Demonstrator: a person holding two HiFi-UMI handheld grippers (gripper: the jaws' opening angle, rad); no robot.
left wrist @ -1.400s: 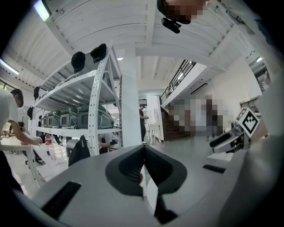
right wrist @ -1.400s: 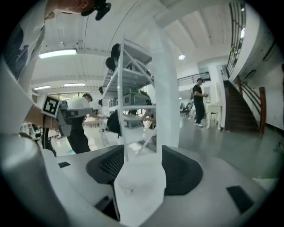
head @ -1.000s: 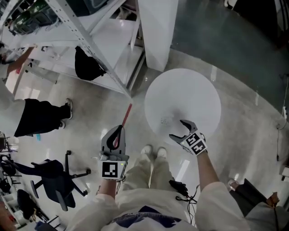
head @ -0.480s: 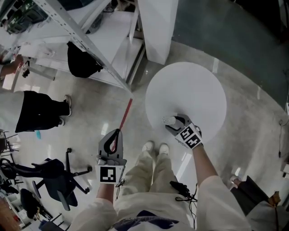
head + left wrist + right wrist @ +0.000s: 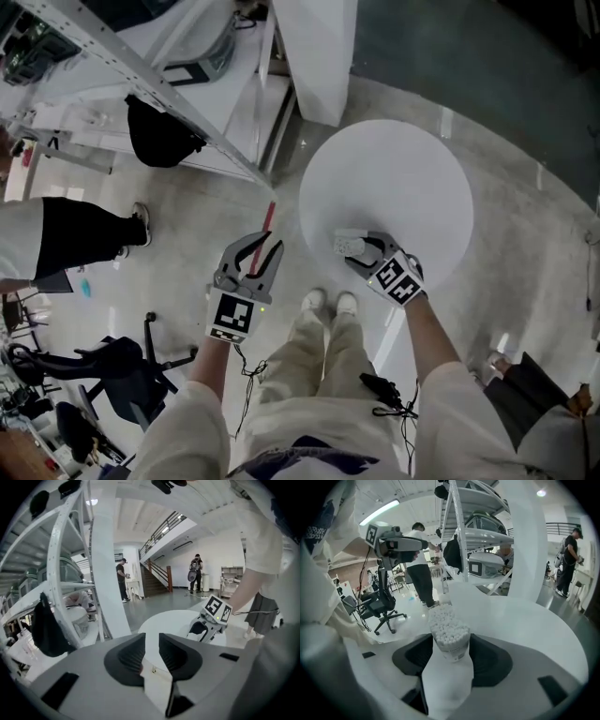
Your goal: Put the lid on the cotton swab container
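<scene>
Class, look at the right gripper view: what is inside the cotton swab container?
The cotton swab container has no lid on, and it is packed full of white swab tips. The stems lower down are hidden behind its label.

The cotton swab container (image 5: 449,637) is a clear, narrow tube, packed full with white swabs whose heads are exposed at its open top. A printed label band is seen round its lower part. It is stood upright on the white round bench (image 5: 394,178), close to the near edge (image 5: 349,245). It is gripped on both sides by the dark fingers (image 5: 487,660) of the right gripper (image 5: 450,643), whose jaws have just been closing on it.
</scene>
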